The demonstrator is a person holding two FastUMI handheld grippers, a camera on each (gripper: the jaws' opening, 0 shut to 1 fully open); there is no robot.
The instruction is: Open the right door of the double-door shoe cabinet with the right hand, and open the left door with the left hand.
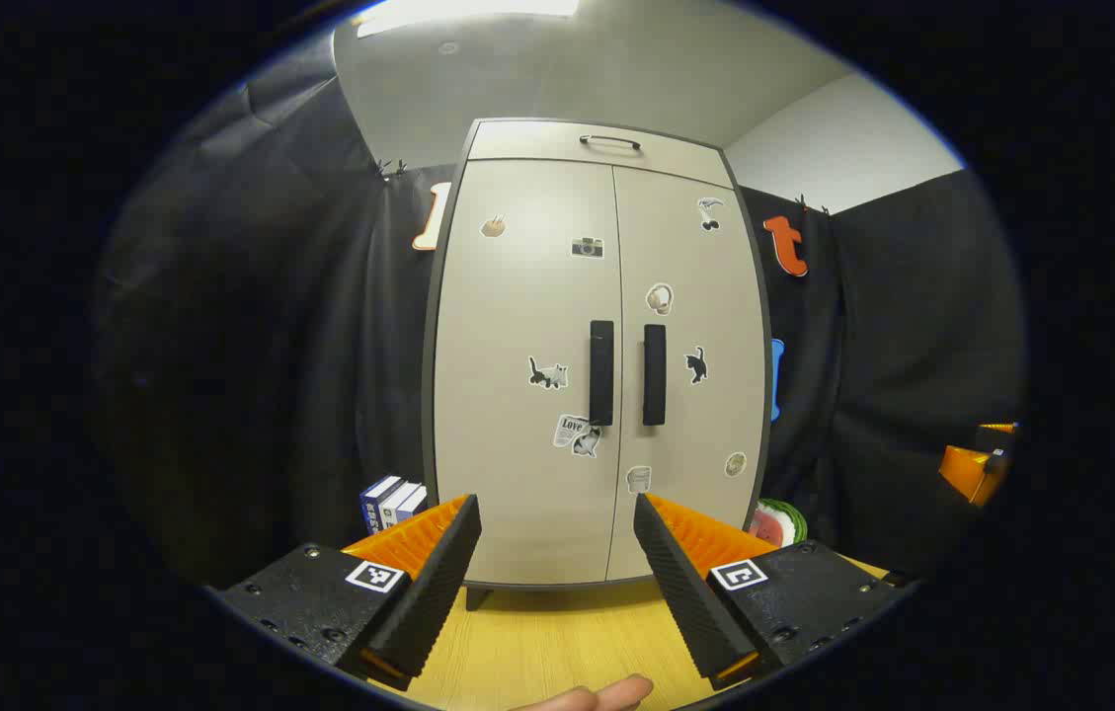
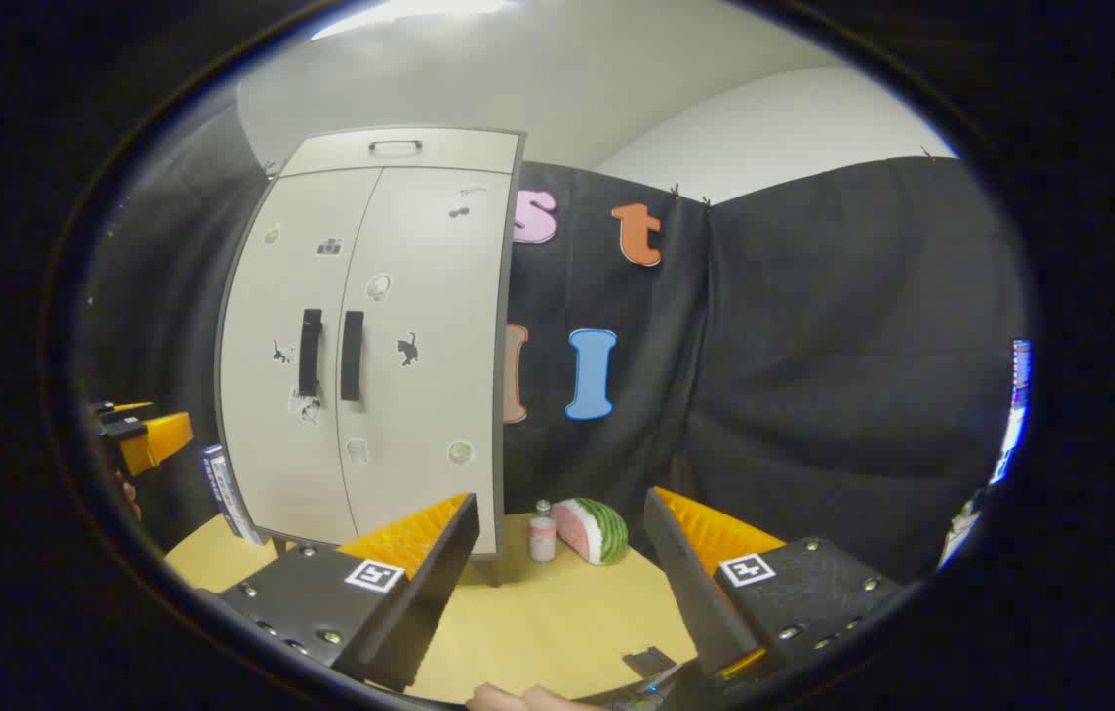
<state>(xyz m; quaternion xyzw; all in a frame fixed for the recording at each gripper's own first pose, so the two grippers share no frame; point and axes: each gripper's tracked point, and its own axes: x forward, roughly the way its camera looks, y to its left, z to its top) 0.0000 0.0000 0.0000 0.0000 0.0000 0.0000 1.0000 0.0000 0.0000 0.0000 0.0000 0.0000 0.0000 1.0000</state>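
Note:
A beige double-door shoe cabinet [image 1: 537, 296] stands upright on the wooden table, both doors closed. Its two black vertical handles, left [image 1: 601, 372] and right [image 1: 654, 374], sit side by side at the centre seam. My left gripper [image 1: 557, 553] faces the cabinet head-on, open and holding nothing, a short way in front of the doors. In the right gripper view the same cabinet [image 2: 419, 346] is off to the left, with its handles [image 2: 352, 355] visible. My right gripper [image 2: 562, 553] is open with nothing between its fingers, aimed right of the cabinet. The left gripper [image 2: 147, 434] shows at that view's left edge.
Books [image 1: 391, 502] stand left of the cabinet. A watermelon slice [image 2: 592, 528] and a small bottle [image 2: 543, 533] lie on the table [image 2: 557, 612] right of it. The other gripper [image 1: 977, 464] shows at the far right of the left gripper view. Black cloth walls surround the booth.

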